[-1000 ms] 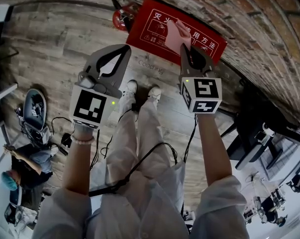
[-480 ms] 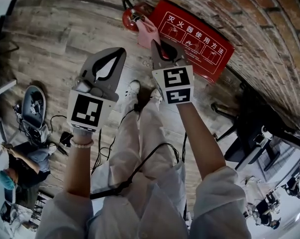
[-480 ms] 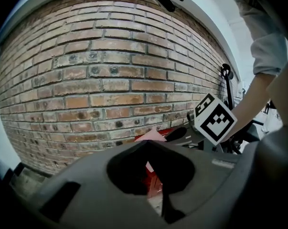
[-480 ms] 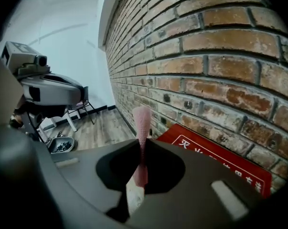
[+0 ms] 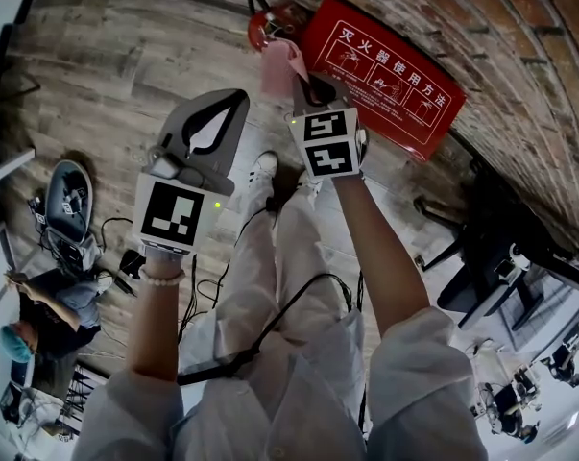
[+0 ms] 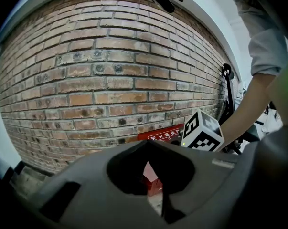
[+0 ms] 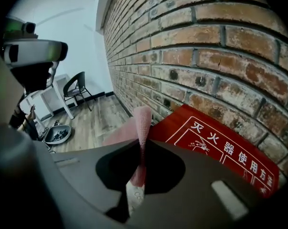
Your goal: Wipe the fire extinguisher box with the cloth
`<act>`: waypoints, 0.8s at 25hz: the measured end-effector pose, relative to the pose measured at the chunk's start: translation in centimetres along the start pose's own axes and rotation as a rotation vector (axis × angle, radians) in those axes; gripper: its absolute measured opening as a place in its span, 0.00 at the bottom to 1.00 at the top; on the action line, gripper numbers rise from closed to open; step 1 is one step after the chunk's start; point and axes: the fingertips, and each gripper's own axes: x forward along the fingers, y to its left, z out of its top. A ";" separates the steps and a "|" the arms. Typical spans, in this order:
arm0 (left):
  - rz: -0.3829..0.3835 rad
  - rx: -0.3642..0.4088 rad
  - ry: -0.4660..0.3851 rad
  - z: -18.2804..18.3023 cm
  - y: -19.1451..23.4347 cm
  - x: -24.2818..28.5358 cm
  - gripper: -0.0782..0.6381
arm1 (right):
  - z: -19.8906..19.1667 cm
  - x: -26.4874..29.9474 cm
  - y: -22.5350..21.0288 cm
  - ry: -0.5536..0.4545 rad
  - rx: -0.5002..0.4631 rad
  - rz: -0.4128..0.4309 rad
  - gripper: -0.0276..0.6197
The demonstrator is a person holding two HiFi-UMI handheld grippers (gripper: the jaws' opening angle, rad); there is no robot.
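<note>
Cloth (image 7: 139, 123), pink, nubbly, pinched in right claw (image 5: 306, 89); box (image 5: 390, 75) red, flat.

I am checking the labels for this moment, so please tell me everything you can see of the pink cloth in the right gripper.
The pink cloth looks like soft, finely textured fabric, folded into a narrow strip. The right gripper is shut on it: one end sticks out beyond the jaw tips and the rest hangs behind them. In the head view it is at the left end of the red fire extinguisher box; whether it touches the box cannot be told.
</note>
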 end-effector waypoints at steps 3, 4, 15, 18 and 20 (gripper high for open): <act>-0.002 -0.001 0.002 -0.1 0.1 -0.1 0.10 | -0.5 0.3 -0.6 0.028 -0.010 -0.031 0.08; -0.003 0.000 0.002 0.0 0.0 -0.1 0.10 | -0.5 0.3 -0.7 0.032 -0.020 -0.040 0.08; -0.014 0.002 0.002 0.0 -0.6 0.3 0.10 | -0.9 0.2 -1.1 0.043 -0.025 -0.057 0.08; -0.020 0.010 0.002 0.1 -0.9 0.5 0.10 | -1.1 -0.1 -1.5 0.040 -0.021 -0.064 0.08; -0.025 0.015 0.002 0.2 -1.1 0.6 0.10 | -1.3 -0.3 -1.8 0.039 -0.016 -0.070 0.08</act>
